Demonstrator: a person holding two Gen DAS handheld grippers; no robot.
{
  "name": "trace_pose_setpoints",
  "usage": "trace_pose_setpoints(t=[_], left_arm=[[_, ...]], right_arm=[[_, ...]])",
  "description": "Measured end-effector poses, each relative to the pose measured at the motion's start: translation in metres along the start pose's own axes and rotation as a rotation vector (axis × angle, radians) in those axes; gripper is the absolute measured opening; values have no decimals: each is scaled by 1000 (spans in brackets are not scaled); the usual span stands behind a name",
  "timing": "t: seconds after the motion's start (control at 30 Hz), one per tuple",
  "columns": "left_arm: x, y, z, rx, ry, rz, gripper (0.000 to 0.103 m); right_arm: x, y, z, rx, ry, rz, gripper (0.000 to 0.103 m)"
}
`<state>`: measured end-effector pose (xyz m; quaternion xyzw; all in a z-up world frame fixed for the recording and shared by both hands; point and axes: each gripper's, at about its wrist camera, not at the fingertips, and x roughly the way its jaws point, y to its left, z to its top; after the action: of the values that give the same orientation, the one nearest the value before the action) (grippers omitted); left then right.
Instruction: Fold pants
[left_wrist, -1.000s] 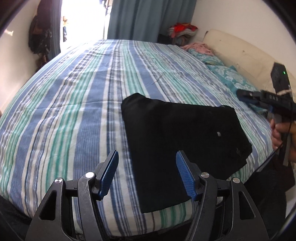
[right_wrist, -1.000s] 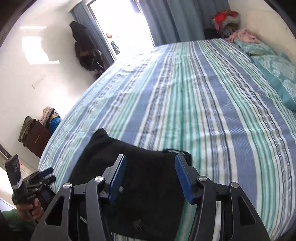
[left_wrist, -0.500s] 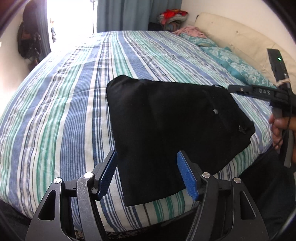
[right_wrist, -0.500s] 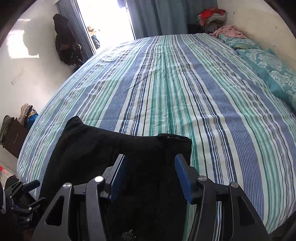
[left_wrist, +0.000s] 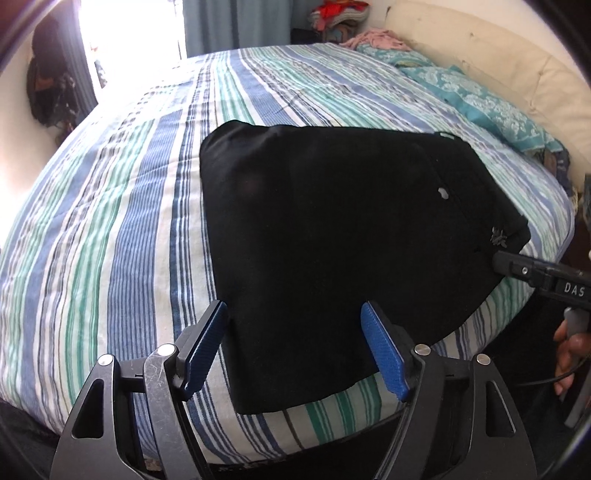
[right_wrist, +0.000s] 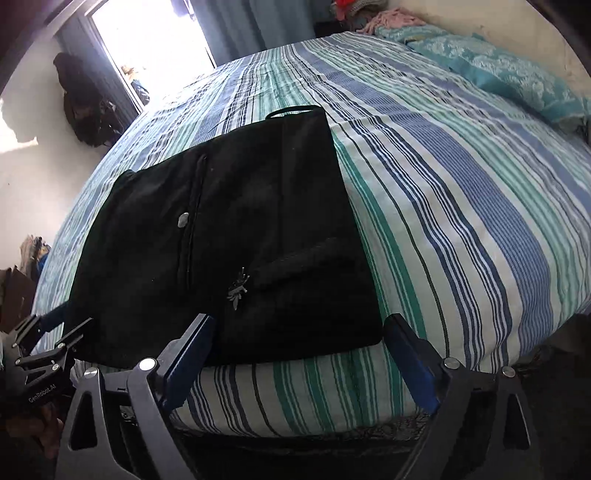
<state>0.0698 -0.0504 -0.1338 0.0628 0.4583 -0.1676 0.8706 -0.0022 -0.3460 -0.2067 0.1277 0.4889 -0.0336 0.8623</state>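
Folding looks nearly done: the black pants lie as a flat, squarish bundle on the striped bed, close to its near edge; the left gripper and right gripper hover just short of that edge, fingers spread wide and empty; a good next step, I judge, is pinching both near corners evenly so the layers stay aligned; no containers are in view.

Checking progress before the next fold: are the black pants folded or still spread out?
Folded. The black pants lie as a compact, layered rectangle near the striped bed's edge, no legs trailing. Both grippers are open, holding nothing.
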Motion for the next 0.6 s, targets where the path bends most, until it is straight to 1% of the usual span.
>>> trace_pose_setpoints(t=[0.07,0.13,0.2,0.23,0.33,0.4,0.47,0.6], left_arm=[[-11,9,-1,-32,-46,12,77],[-18,20,-3,-62,-73,42,78],[-20,35,-4,-117,-90,68,79],[-20,43,-5,-151,-96,78,79],[-17,65,-7,-222,-102,124,79],[-13,77,-10,-244,-99,161,80],[-8,89,-15,-265,-96,197,80],[1,107,-22,-304,-71,244,80]], right_arm=[[-5,-9,-2,44,-18,23,91],[-15,-9,-2,47,-67,-10,93],[-26,-9,-3,50,-126,-65,93],[-29,-10,-3,57,-142,-83,93],[-30,-17,-1,100,-149,-92,93],[-31,-20,0,124,-148,-84,95],[-30,-22,2,131,-148,-92,99],[-27,-24,0,139,-146,-100,102]])
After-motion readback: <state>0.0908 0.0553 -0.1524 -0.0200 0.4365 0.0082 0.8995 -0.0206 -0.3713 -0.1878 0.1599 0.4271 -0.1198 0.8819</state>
